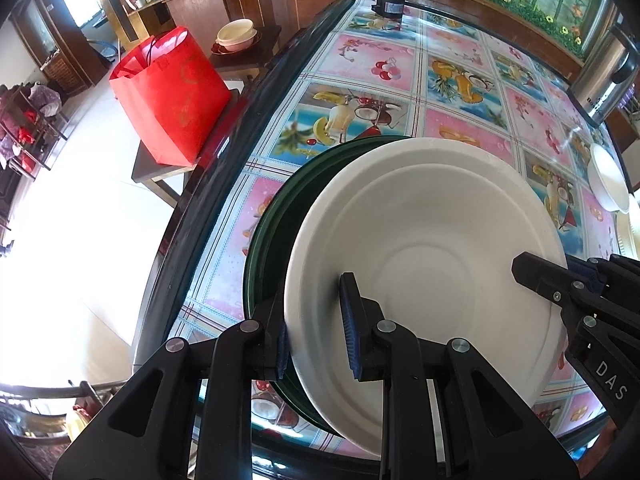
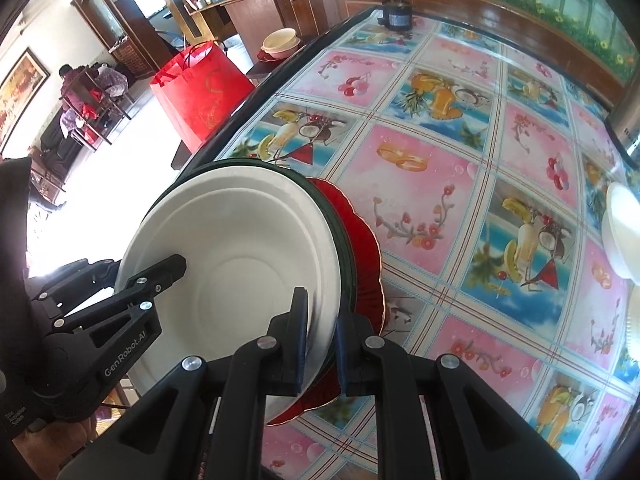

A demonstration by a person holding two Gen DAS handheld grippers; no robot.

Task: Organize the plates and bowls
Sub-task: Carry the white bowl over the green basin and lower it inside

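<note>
A white plate lies on a dark green plate. In the right wrist view the white plate and green plate rest over a red scalloped plate on the table. My left gripper straddles the left rims of the white and green plates, one finger under, one on top; a gap shows beside the upper pad. My right gripper pinches the right rims of the white and green plates. Each gripper shows in the other's view.
The table has a fruit-patterned cover. A white bowl sits at the right edge. A dark motor-like object stands at the far end, a steel appliance at far right. A red bag sits on a stool left of the table.
</note>
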